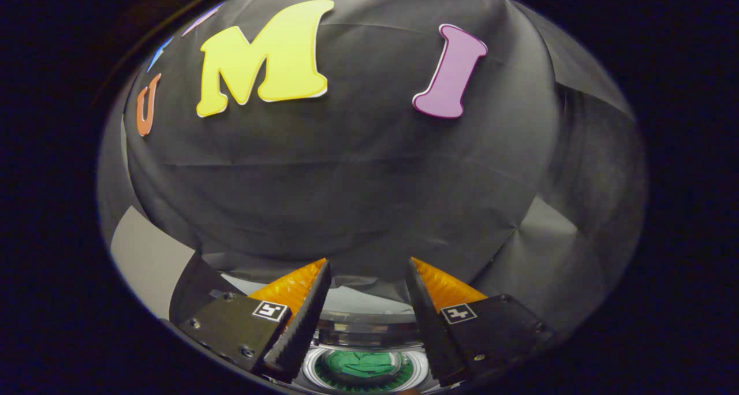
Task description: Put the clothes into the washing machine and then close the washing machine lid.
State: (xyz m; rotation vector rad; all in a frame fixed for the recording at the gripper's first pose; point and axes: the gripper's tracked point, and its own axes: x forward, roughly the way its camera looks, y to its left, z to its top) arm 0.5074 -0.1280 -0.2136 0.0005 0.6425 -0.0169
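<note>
My gripper (367,285) hangs wide open and empty above the round white washing machine (364,340), green crumpled clothes (364,365) already in its drum at lower centre between my fingers, so closing the lid blind risks a missed push.

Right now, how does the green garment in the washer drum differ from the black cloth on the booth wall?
The green garment lies bunched inside the drum, seen between the fingers of the open tool; the black cloth hangs spread out beyond them. The garment looks small here; the cloth spans the whole backdrop. Both are creased fabric.
</note>
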